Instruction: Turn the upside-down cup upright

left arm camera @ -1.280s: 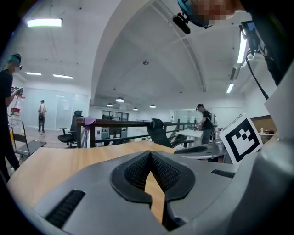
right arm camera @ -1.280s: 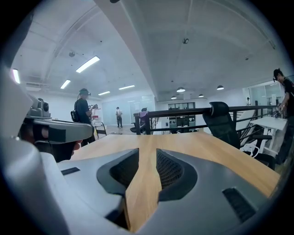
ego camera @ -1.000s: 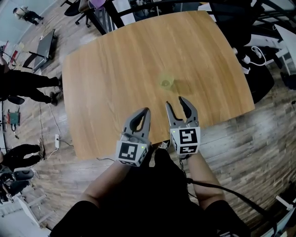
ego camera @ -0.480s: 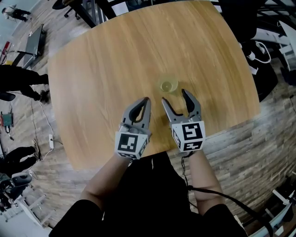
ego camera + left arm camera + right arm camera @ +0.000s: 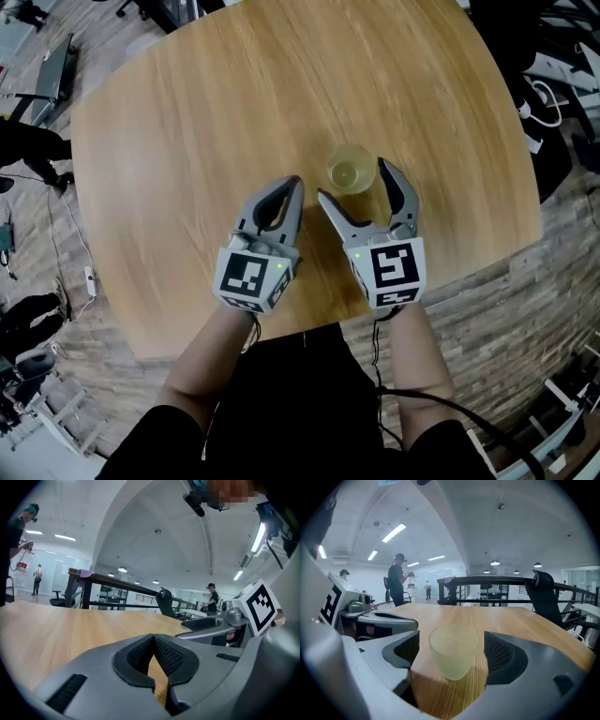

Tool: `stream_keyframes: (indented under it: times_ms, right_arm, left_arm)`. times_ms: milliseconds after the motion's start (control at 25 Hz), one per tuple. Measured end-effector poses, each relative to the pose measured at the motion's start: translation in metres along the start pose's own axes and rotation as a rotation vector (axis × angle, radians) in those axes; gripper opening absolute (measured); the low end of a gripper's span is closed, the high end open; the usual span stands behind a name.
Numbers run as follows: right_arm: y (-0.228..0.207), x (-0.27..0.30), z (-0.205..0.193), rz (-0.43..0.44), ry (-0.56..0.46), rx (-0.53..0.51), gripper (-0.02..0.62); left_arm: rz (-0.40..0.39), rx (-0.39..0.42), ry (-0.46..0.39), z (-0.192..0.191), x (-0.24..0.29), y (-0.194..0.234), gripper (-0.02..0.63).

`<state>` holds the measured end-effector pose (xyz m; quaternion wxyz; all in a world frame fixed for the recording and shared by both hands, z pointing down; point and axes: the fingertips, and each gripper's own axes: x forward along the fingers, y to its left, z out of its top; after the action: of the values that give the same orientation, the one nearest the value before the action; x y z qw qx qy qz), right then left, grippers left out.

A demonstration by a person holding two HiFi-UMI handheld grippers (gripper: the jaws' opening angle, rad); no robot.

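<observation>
The cup [image 5: 349, 171] stands on the table [image 5: 187, 141], between the jaws of the right gripper [image 5: 354, 181]. These jaws are opening wide and do not touch it. The left gripper [image 5: 294, 184], just beside, is closed and empty.

**A:** What is the table [image 5: 187, 141] made of?

**B:** Light wood with a fine grain and a dull satin finish. The floor [image 5: 562, 272] is planked wood too, greyer and rougher.

**A:** And the cup [image 5: 453, 657]?

**B:** It is translucent and pale yellow-green, with a pebbled, frosted wall. Glass or plastic, one cannot tell.

**A:** The tools?

**B:** The right gripper [image 5: 354, 183], its jaws opening with the cup between them, and the left gripper [image 5: 295, 183] both have smooth matt grey plastic shells. The pads [image 5: 501, 654] look like black rubber, finely ribbed.
</observation>
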<state>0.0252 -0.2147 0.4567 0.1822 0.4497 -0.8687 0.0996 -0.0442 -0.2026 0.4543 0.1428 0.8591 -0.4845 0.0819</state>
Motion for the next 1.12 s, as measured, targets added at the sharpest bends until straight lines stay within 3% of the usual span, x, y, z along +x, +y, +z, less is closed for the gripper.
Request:
stream_keyframes:
  times_ms: [320, 760, 880, 1120]
  right_arm:
    - [-0.006, 0.033, 0.006, -0.004, 0.000, -0.082, 0.368]
    - [-0.009, 0.030, 0.002, -0.010, 0.035, -0.108, 0.365]
    - [-0.015, 0.023, 0.006, -0.027, 0.000, -0.069, 0.365]
    - [-0.011, -0.001, 0.034, 0.012, -0.078, 0.028, 0.365]
  left_arm:
    - [0.030, -0.049, 0.007, -0.026, -0.008, 0.017, 0.008]
    - [-0.053, -0.014, 0.027, -0.042, -0.008, 0.001, 0.009]
    - [-0.120, 0.041, 0.046, -0.047, -0.006, -0.008, 0.124]
    - [-0.199, 0.140, 0.038, -0.048, 0.003, -0.031, 0.254]
